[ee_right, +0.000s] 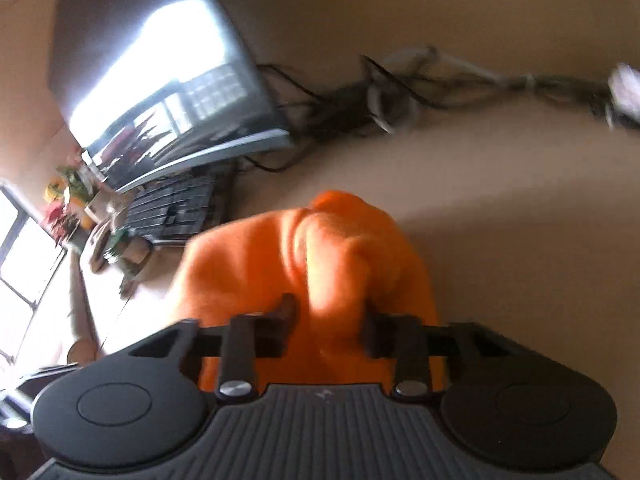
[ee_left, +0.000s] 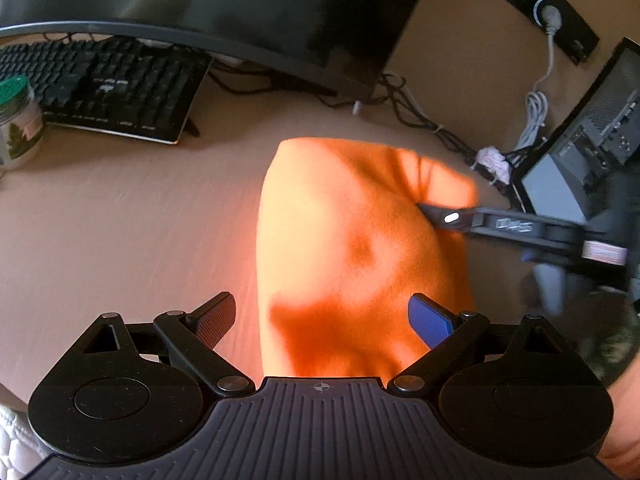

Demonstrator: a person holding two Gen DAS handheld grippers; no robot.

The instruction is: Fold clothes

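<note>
An orange cloth [ee_left: 352, 248] lies folded on the beige table [ee_left: 120, 220], in the middle of the left wrist view. My left gripper [ee_left: 323, 318] hovers open over its near end, with one finger on each side and nothing held. My right gripper [ee_left: 434, 214] reaches in from the right and pinches the cloth's right edge, where creases fan out. In the right wrist view the orange cloth [ee_right: 320, 260] is bunched up between the fingers of my right gripper [ee_right: 329, 316], which is shut on it. That view is blurred.
A black keyboard [ee_left: 108, 88] and a dark curved monitor [ee_left: 240, 8] stand at the back left. A green-lidded jar [ee_left: 18, 120] is at the far left. Tangled cables [ee_left: 420, 116] run behind the cloth. A black device [ee_left: 592, 140] stands at the right.
</note>
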